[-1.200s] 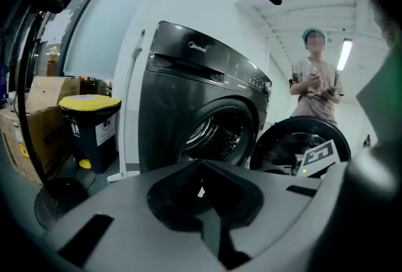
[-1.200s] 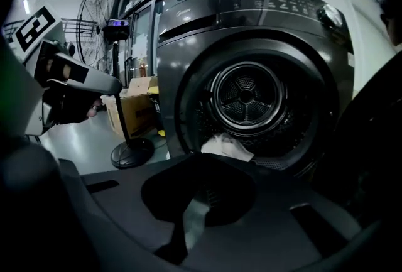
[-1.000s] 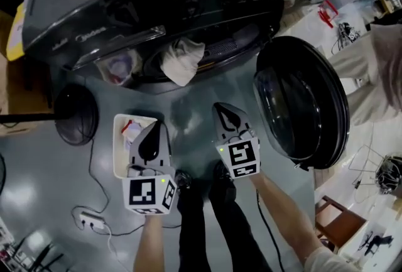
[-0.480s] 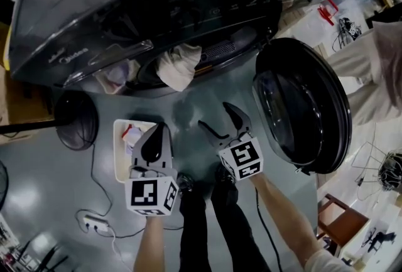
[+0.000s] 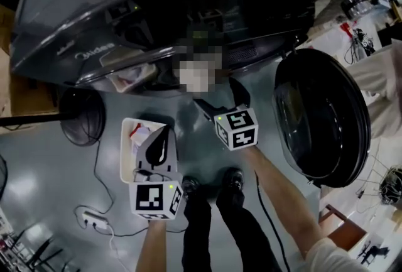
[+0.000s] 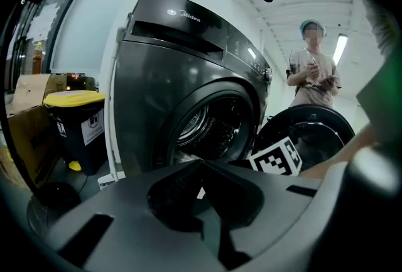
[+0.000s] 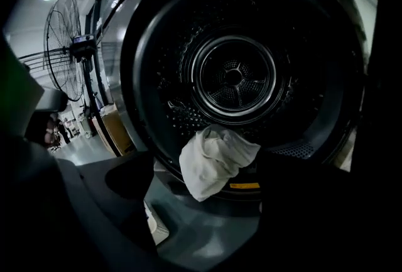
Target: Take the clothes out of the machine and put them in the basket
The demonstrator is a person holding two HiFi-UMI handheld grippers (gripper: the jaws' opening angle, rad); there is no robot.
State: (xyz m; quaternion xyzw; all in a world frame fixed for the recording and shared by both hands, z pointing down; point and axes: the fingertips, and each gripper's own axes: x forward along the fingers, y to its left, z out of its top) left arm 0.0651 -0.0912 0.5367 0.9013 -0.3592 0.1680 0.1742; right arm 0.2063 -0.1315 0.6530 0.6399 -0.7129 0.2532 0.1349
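Your right hand-held gripper (image 5: 218, 96) sits just in front of the washing machine (image 5: 157, 7), aimed into its open drum (image 7: 233, 76); its jaws have just been opening and now stand wide, with nothing pressed between them. The white cloth (image 7: 217, 161) hangs over the lower lip of the machine's opening, half in and half out. It shows between your spread jaws in the right gripper view, but neither pad touches it. Your left hand-held gripper (image 5: 160, 141) is farther back from the machine, jaws closed together on nothing; in the head view it lies over the white basket (image 5: 125, 157), which stands on the floor before the machine's left side as you face it, with a white and red bundle (image 5: 139, 133) lying in it. The machine's round door (image 5: 320, 117) is swung fully open to its right; a person (image 6: 311, 70) stands beyond that door — and a standing fan (image 7: 63, 44) is on the machine's left.
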